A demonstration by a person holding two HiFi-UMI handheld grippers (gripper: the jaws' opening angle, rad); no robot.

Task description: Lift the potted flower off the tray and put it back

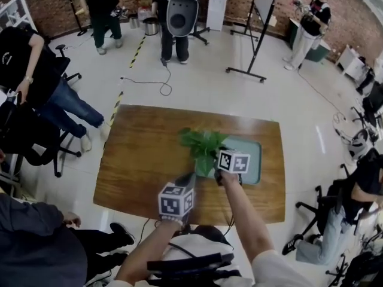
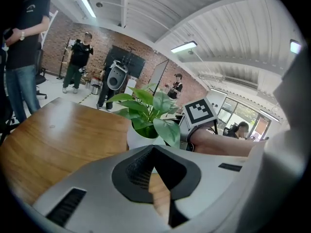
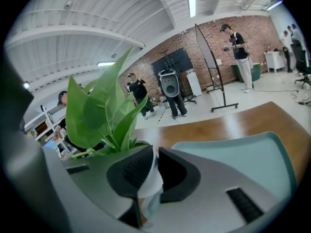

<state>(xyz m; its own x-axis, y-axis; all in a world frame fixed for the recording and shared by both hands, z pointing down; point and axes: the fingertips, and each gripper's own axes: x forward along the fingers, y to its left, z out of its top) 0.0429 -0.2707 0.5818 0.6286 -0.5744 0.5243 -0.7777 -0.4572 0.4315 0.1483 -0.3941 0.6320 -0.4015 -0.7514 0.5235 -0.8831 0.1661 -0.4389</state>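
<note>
The potted flower (image 1: 203, 147), green leaves in a white pot, is at the left edge of the teal tray (image 1: 254, 171) on the wooden table (image 1: 143, 160). My right gripper (image 1: 214, 167) is shut on the pot's white rim (image 3: 148, 178), and the leaves (image 3: 104, 110) rise to the left of its jaws. The tray (image 3: 243, 154) lies to their right. I cannot tell whether the pot's base touches anything. My left gripper (image 1: 191, 176) sits just left of the pot (image 2: 138, 139), jaws together with nothing in them.
Several people sit or stand around the table: seated ones with office chairs (image 1: 36, 142) on the left and at the right (image 1: 353, 208). A whiteboard stand (image 1: 257, 34) and a grey machine (image 1: 179, 14) stand on the floor beyond the table's far edge.
</note>
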